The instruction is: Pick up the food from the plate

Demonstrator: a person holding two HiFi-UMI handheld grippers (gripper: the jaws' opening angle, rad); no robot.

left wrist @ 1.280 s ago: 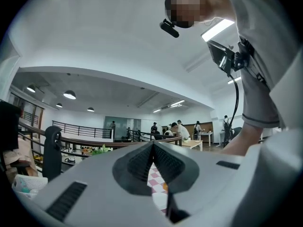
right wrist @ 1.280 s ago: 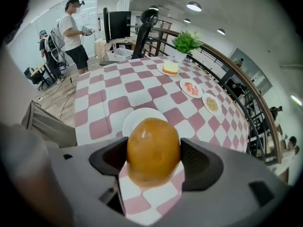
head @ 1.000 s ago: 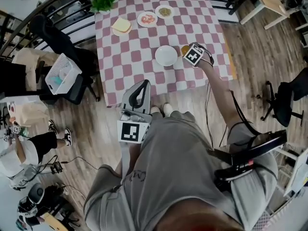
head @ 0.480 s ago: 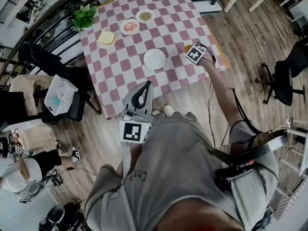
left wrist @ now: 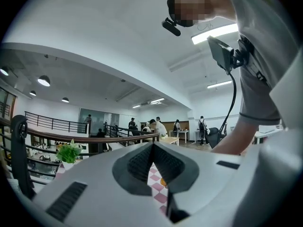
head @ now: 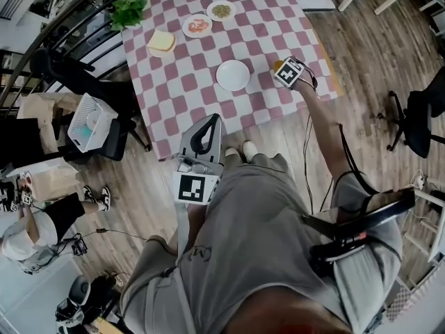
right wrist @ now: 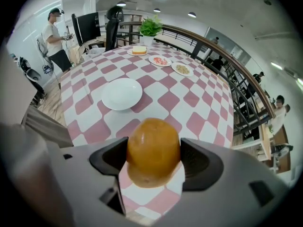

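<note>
My right gripper (right wrist: 154, 160) is shut on a golden-brown bun (right wrist: 152, 151), held above the near right part of the pink-and-white checked table (right wrist: 199, 103). In the head view the right gripper (head: 284, 67) hangs over the table's right edge, the bun (head: 278, 65) peeking out beside its marker cube. An empty white plate (head: 233, 75) (right wrist: 121, 93) lies left of it. My left gripper (head: 206, 132) is held low by the person's legs, off the table, jaws together with nothing between them (left wrist: 152, 156).
At the table's far end lie a plate with a sandwich (head: 162, 42), a plate with red food (head: 197, 25), a plate with pale food (head: 222, 10) and a green plant (head: 129, 8). A black railing (head: 62, 26) and chairs flank the table's left side.
The head view has swung, so the table sits differently in frame. My right gripper with the bun has stayed over the table's right edge; the left gripper remains by the legs.
</note>
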